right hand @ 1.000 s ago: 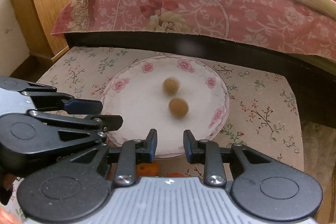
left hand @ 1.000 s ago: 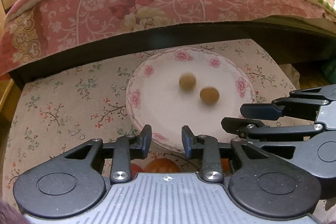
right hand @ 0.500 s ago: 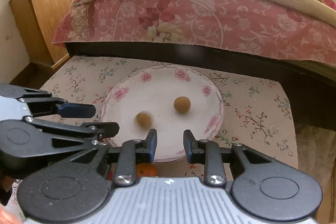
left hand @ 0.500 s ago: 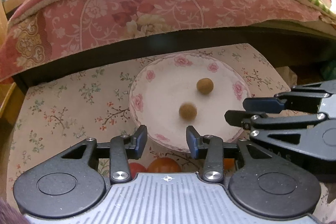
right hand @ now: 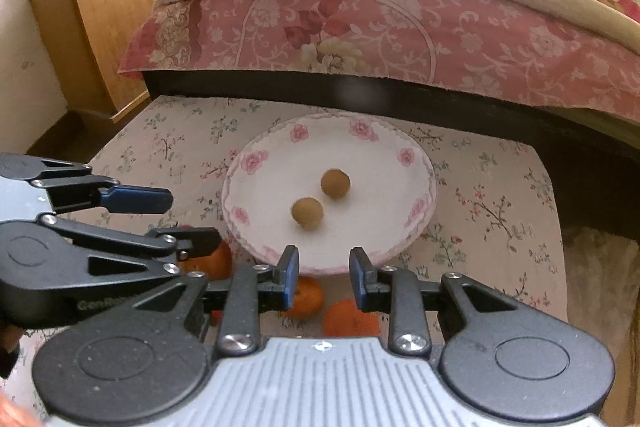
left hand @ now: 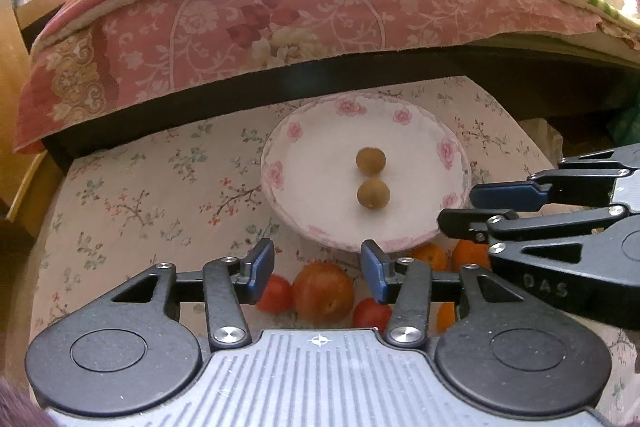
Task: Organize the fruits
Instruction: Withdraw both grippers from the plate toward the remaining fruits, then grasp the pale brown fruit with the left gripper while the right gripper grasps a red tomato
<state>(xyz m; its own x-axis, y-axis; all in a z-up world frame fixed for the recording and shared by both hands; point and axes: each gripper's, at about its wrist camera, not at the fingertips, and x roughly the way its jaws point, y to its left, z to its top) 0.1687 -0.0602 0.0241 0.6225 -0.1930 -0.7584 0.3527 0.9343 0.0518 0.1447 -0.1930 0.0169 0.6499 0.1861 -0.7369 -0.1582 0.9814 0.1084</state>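
Longans [left hand: 372, 191] are settling close together mid-plate [left hand: 404, 131] after rolling about; both the left hand-held gripper [left hand: 318, 269] and right hand-held gripper [right hand: 324, 277] are hovering open and empty, with tomatoes [left hand: 323, 291] and oranges [right hand: 351, 317] waiting on the worktop [left hand: 152, 195].

Two wrist views — side by side, low, facing the bed, both sharing the plate [left hand: 280, 183] [right hand: 240, 195].

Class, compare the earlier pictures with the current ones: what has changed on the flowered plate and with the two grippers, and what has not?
The two small brown fruits rolled about on the plate and now rest close together near its middle. Both cameras drew back, bringing the orange and red fruits below the plate's near rim into view. The left gripper and right gripper stayed open, holding nothing; the plate stayed on the floral cloth.
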